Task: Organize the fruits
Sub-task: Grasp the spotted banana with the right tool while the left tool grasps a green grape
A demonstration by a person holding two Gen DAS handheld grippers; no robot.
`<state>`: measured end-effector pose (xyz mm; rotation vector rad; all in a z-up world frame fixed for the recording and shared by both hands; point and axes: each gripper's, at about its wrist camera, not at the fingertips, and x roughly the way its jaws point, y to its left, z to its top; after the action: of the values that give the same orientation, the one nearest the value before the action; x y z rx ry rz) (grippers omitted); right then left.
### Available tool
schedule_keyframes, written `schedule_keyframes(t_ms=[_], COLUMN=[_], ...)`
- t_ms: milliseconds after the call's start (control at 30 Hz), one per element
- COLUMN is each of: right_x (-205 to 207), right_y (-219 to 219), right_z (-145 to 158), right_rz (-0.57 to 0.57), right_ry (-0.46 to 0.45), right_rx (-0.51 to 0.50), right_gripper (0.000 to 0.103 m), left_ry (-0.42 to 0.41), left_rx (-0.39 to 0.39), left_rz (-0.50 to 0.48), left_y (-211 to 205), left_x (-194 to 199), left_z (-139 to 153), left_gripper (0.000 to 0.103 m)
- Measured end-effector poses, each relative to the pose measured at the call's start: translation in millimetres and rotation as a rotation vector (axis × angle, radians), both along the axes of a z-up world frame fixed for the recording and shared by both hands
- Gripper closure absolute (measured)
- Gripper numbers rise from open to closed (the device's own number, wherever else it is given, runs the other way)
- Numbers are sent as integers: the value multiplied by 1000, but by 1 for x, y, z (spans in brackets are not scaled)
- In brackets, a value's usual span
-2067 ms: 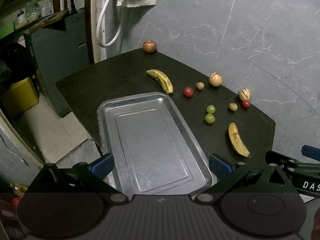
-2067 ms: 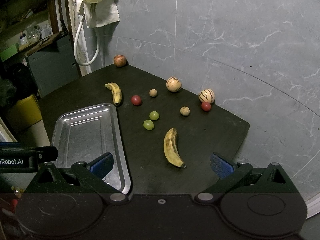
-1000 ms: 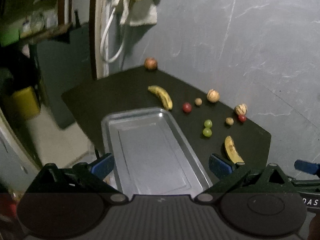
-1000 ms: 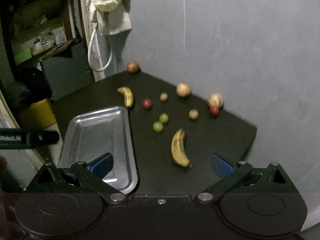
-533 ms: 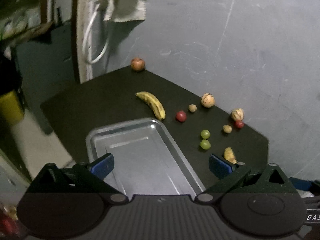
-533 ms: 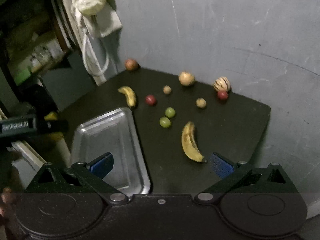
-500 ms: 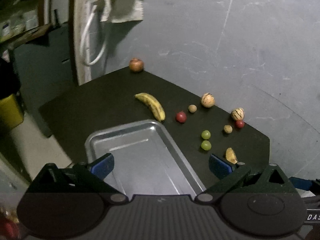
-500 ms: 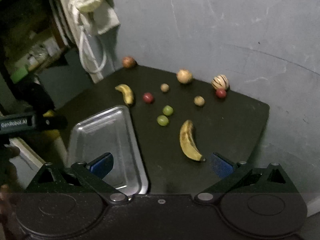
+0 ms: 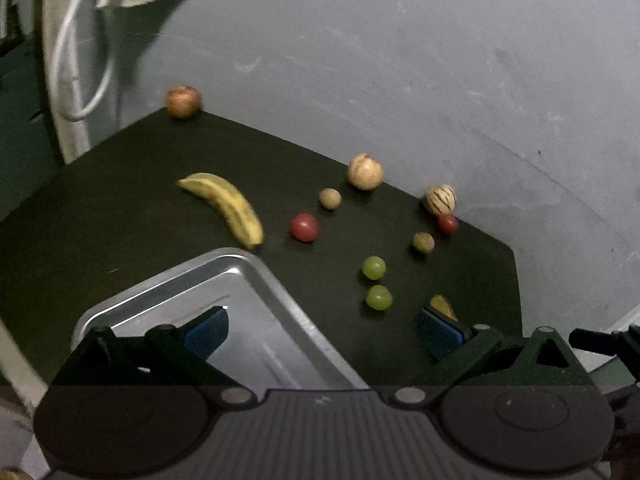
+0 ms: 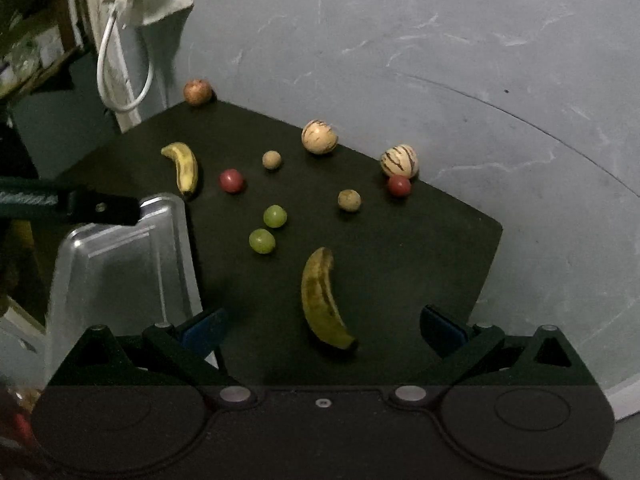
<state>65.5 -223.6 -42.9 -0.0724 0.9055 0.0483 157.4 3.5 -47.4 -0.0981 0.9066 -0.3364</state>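
A: Item one, holdings. What is listed on the dark counter (image 10: 420, 248)?

B: A rectangular silver metal tray (image 10: 116, 264), nothing in it, at eight o'clock in the right wrist view. A brown-spotted yellow banana (image 10: 320, 300) at six o'clock, lying between the blue pads of the right tool (image 10: 322, 326), untouched. Two green grapes (image 10: 268, 229) near centre. A second yellow banana (image 10: 183, 168) at ten o'clock, its tip just beside the tray's far corner. Two red round fruits, two small tan ones and two striped cream melons are ranged toward the grey wall; one reddish apple (image 10: 197, 92) sits at the far corner.

A: Item two, the tools?

B: Both are spread wide and nothing is gripped. The left tool (image 9: 322, 326) is held above the tray's near end, pointed forward and downward. The right tool is angled down over the spotted banana.

A: Item three, handling note?

B: No fruit is trayed yet. The spotted banana is judged the likely first pick: it should be approached from above, clamped across its middle, gently, since ripe skin bruises, and carried toward the tray at eight o'clock.
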Motion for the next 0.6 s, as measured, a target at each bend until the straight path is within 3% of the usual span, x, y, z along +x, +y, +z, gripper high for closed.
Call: schedule_keyframes(t_ms=[133, 267, 333, 600], right_x=[12, 29, 38, 64], right_y=[-6, -11, -15, -24], right_z=[-13, -32, -41, -71], right_rz=[46, 88, 99, 73], right_ry=[-3, 38, 43, 85], right_rx=[-9, 8, 15, 76], right_gripper=[4, 17, 18, 24], left_ry=[8, 21, 20, -9], left_rx=[14, -1, -6, 75], left_rz=[-24, -8, 0, -36], left_y=[-14, -19, -21, -47], left_x=[15, 24, 29, 45], left_z=[-11, -16, -21, -33], left_gripper=[1, 1, 1, 3])
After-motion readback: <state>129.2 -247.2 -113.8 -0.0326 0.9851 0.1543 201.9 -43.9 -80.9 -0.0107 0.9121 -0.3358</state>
